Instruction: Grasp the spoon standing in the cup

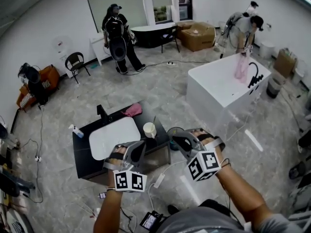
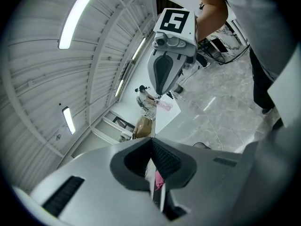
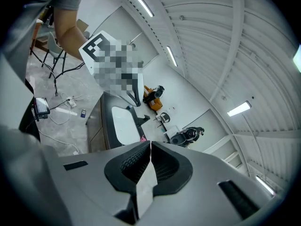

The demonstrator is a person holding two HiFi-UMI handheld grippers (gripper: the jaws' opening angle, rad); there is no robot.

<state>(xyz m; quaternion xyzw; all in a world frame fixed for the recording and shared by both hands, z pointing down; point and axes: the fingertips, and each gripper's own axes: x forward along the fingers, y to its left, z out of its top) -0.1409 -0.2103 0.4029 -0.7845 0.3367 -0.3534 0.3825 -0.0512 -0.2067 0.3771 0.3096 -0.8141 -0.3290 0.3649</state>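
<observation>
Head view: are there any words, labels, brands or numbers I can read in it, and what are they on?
No words or numbers can be read anywhere.
The left marker cube and right marker cube carry only black-and-white square patterns, not letters.
Any print on the cardboard box or the spray bottle is too small to read.

Lighting was bright and even, supplied by ceiling strip lights [image 2: 77, 13], which were overexposed. The glossy floor [image 1: 160, 86] carried pale reflected streaks, and shadows were soft. All views showed heavy fisheye curvature, dark vignetted corners and slightly soft distant detail.
</observation>
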